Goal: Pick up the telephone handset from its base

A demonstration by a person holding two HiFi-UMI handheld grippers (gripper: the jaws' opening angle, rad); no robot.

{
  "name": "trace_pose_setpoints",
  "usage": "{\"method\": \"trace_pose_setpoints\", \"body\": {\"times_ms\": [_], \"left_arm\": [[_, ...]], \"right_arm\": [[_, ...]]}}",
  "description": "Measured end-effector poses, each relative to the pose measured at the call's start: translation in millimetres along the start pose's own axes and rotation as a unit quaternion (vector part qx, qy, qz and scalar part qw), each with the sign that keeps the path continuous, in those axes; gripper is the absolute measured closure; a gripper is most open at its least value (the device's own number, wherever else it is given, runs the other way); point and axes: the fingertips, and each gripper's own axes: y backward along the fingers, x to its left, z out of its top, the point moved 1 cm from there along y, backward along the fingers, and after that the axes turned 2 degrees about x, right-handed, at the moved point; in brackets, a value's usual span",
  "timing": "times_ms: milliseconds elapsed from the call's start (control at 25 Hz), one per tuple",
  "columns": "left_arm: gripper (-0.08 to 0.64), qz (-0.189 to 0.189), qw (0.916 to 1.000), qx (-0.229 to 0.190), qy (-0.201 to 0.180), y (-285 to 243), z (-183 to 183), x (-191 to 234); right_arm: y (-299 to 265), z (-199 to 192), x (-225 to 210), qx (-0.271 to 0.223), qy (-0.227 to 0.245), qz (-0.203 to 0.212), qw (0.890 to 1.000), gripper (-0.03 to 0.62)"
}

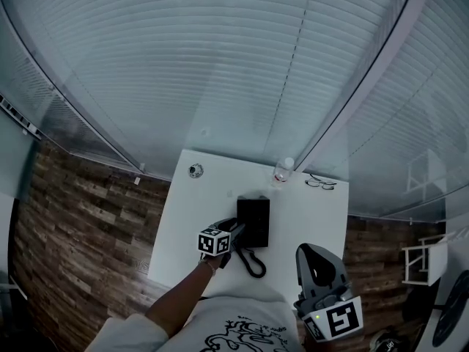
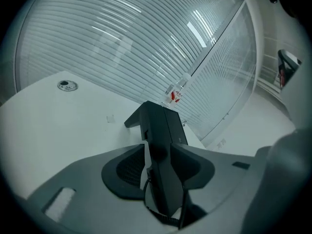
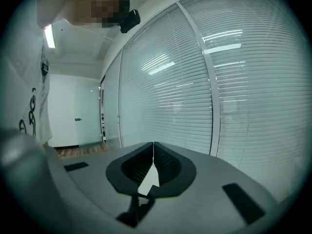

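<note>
A black desk telephone point(image 1: 254, 217) stands in the middle of the white table point(image 1: 179, 229). Its handset point(image 2: 165, 174) lies along the left side of the base point(image 2: 168, 123), and a coiled cord point(image 1: 253, 262) trails toward me. My left gripper point(image 2: 158, 149) is low over the phone with its jaws wide on either side of the handset. A thin gap shows at the left pad, so nothing is gripped. In the head view the left gripper point(image 1: 234, 230) reaches the phone's near left edge. My right gripper point(image 1: 314, 254) hovers to the right, off the phone, and in its own view its jaws point(image 3: 153, 149) meet with nothing between them.
A small water bottle point(image 1: 283, 170) and a pair of glasses point(image 1: 320, 183) lie at the table's far edge, by the glass wall with blinds. A round cable grommet point(image 1: 195, 171) sits at the far left of the table. Wood floor surrounds the table.
</note>
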Motion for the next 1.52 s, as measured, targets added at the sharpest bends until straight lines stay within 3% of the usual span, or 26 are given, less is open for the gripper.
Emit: {"method": "trace_pose_setpoints", "body": {"times_ms": [360,640,1120,1520], "left_arm": [[0.43,-0.018,0.9995,-0.001,0.025,-9,1,-4],[0.466,-0.011,0.9982,-0.01,0.059,-3,2,-5],[0.476,-0.013,0.9989,-0.014,0.043,6,4,-14],[0.491,-0.014,0.9976,-0.039,0.056,23,9,-23]], "right_arm": [[1,-3,-11,0.004,-0.003,-0.005,1.0,0.586],[1,-4,-8,0.002,-0.001,-0.003,1.0,0.586],[9,0,-3,-0.003,0.002,-0.006,1.0,0.586],[19,-1,1,-0.01,0.003,-0.006,1.0,0.586]]}}
